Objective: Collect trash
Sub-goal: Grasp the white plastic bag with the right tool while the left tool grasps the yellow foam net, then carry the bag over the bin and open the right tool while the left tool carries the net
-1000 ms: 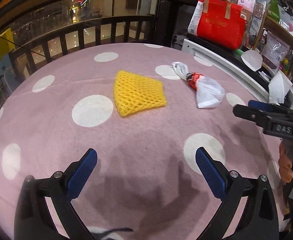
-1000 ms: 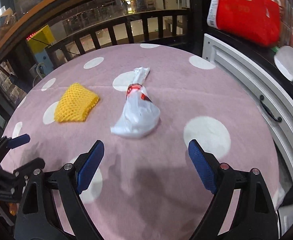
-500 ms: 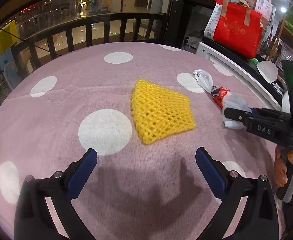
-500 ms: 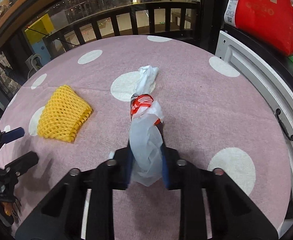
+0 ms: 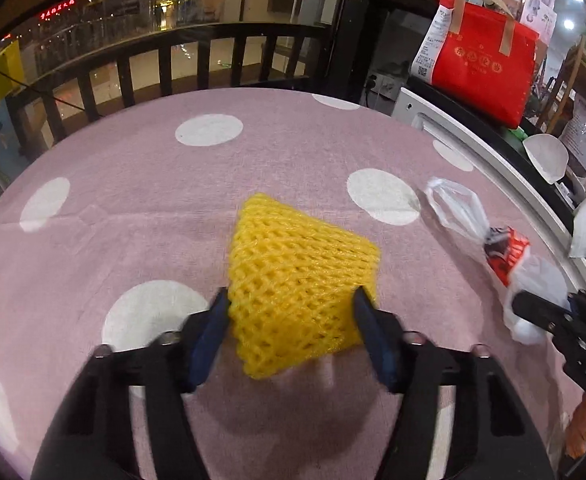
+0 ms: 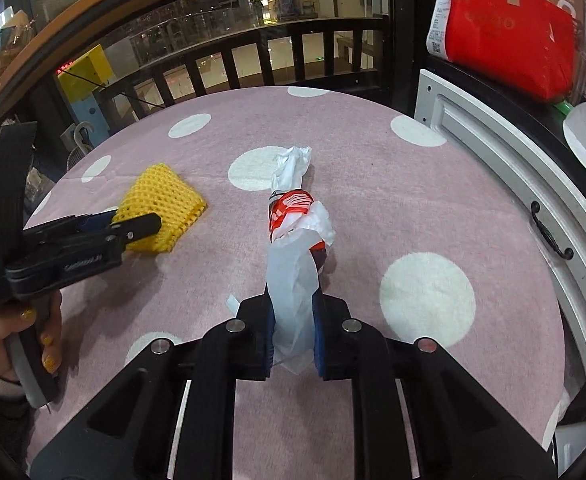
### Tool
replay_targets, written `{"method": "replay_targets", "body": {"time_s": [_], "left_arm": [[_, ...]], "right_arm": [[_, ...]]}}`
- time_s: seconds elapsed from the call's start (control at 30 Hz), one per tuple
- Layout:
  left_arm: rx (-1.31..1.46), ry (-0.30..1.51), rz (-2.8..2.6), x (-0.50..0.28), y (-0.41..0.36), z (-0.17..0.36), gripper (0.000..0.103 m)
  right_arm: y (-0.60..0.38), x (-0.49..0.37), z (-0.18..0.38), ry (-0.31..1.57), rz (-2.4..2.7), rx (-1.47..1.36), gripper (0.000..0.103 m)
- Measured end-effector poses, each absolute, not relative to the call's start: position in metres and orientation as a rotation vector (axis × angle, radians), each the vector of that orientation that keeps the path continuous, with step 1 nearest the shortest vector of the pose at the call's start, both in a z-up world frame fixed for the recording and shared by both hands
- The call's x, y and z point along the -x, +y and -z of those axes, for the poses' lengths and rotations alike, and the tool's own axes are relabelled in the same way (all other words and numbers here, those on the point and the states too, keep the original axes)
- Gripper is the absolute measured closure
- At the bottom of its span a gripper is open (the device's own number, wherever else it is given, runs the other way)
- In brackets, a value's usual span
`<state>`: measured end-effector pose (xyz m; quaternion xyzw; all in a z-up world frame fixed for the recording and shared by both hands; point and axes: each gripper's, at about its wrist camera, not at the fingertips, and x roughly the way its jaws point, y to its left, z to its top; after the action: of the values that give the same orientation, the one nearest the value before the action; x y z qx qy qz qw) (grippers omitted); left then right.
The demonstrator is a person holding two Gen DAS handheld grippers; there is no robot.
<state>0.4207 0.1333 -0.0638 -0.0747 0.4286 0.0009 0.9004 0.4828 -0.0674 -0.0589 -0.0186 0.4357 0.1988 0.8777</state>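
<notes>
The left tool [image 5: 291, 316] has its blue pads on either side of the yellow foam net [image 5: 299, 288], which lies flat on the pink polka-dot cloth of the counter [image 5: 133, 208]; its jaws are closing on the net's near end, both pads already at the net's edges and blurred. The right wrist view shows the same net [image 6: 161, 216] with the left tool's black fingers across its near corner and a hand [image 6: 17, 340] gripping the handle below. The right tool [image 6: 293, 328] is clamped tight on the near end of the white plastic bag [image 6: 293, 280], the film pinched upright between the blue pads. The rest of the bag stretches away over the cloth, with a red printed band around its middle and a twisted white tail resting on a white dot. A red carrier bag [image 5: 485, 68] stands on the dark shelf beyond the counter's right edge
</notes>
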Motion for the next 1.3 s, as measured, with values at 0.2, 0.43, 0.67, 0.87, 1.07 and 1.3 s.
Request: {"method": "replay_targets", "body": {"time_s": [0.2, 0.43, 0.67, 0.87, 1.07, 1.3], "left_arm": [[0.194, 0.863, 0.005, -0.412, 0.135, 0.060, 0.081], [0.214, 0.800, 0.026, -0.384, 0.131, 0.043, 0.083], [0.210, 0.742, 0.062, -0.344, 0.116, 0.029, 0.083], [0.218, 0.722, 0.097, -0.311, 0.104, 0.024, 0.083], [0.212, 0.694, 0.119, -0.280, 0.090, 0.018, 0.083], [0.202, 0.666, 0.170, -0.247, 0.064, 0.013, 0.083]], "right_arm": [[-0.084, -0.472, 0.053, 0.892, -0.399, 0.003, 0.088], [-0.099, -0.449, 0.047, 0.872, -0.396, -0.020, 0.088], [-0.112, -0.414, 0.042, 0.851, -0.404, -0.020, 0.088], [-0.128, -0.382, 0.037, 0.831, -0.411, -0.030, 0.088], [-0.142, -0.348, 0.030, 0.805, -0.409, -0.025, 0.088], [-0.164, -0.314, 0.022, 0.772, -0.393, -0.033, 0.087]]}}
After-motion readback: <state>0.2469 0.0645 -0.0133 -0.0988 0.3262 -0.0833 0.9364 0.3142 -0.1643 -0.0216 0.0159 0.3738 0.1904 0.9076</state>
